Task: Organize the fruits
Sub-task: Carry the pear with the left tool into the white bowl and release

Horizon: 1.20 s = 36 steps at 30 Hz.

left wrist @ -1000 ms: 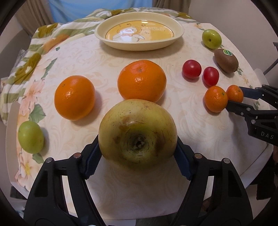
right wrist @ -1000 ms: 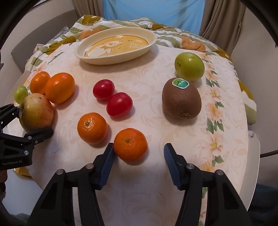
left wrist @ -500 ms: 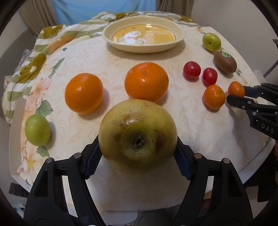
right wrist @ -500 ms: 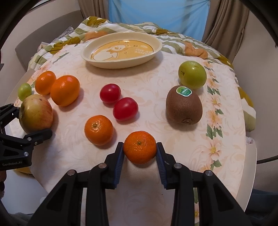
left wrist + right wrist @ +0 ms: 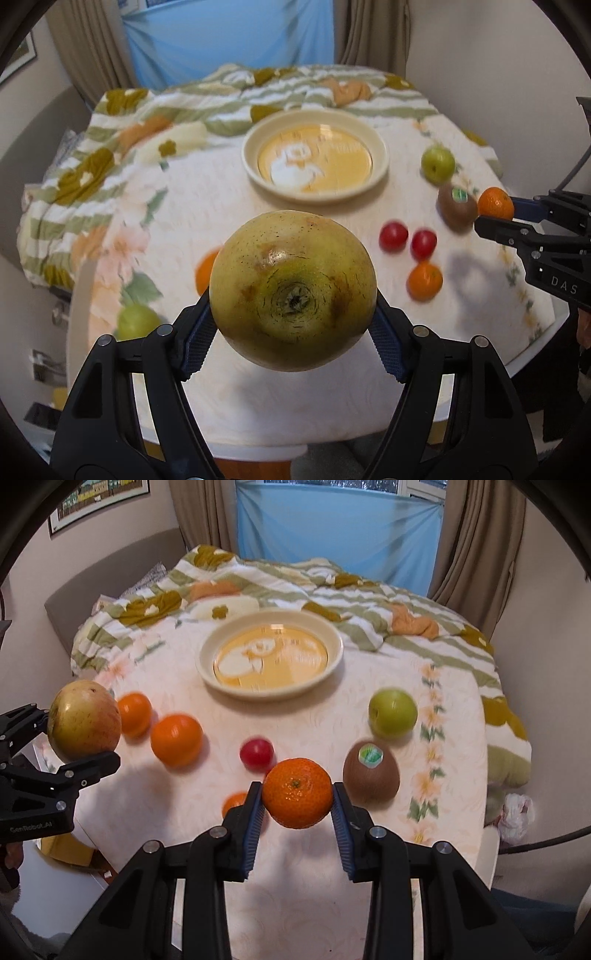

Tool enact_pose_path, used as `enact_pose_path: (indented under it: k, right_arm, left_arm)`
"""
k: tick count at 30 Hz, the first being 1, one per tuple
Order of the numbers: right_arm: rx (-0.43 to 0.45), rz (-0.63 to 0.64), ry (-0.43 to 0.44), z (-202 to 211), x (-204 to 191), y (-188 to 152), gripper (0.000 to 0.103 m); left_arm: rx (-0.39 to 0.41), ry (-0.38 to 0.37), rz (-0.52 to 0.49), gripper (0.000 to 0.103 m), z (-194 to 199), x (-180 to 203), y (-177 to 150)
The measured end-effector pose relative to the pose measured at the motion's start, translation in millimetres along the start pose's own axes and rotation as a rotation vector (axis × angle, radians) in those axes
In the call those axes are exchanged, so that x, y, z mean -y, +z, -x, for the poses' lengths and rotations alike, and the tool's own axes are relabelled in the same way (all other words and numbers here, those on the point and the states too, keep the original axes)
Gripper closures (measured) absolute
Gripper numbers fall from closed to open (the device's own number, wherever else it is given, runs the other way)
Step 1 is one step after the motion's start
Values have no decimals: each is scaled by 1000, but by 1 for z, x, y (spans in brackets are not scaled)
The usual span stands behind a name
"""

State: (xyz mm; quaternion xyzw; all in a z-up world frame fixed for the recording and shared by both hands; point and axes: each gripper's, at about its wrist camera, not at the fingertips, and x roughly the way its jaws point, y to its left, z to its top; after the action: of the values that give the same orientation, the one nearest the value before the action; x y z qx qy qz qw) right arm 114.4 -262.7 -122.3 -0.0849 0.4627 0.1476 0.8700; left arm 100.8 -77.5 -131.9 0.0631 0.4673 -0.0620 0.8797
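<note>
Left gripper (image 5: 293, 325) fingers clamp a yellow-green apple (image 5: 293, 290), clear of the worktop (image 5: 288, 398). Right gripper (image 5: 297, 819) fingers clamp a mandarin (image 5: 297, 792). Yellow dish (image 5: 271, 656) sits far centre; kiwi (image 5: 371, 771), green apple (image 5: 392, 712), red tomato (image 5: 257, 753) and two oranges (image 5: 176, 740) lie between. Floral cloth; blue sheet over window. Left view alone shows a green fruit (image 5: 136, 322) near left.

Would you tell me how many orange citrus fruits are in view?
4: mandarin in the right gripper, small mandarin left of it, two oranges by the apple; others may hide.
</note>
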Motion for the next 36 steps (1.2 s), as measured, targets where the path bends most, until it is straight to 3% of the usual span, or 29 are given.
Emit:
enact_pose_path:
  k: [12, 26, 36]
  right_arm:
    - [66, -47, -19, -3, 4, 66, 70]
    - [21, -163, -62, -79, 22, 123, 70]
    - [10, -251, -87, -111, 39, 143, 70]
  left_arm:
    - [54, -43, -52, 21, -13, -23, 82]
    - [-21, -133, -161, 21, -118, -42, 162]
    - [-78, -206, -267, 21, -182, -22, 185]
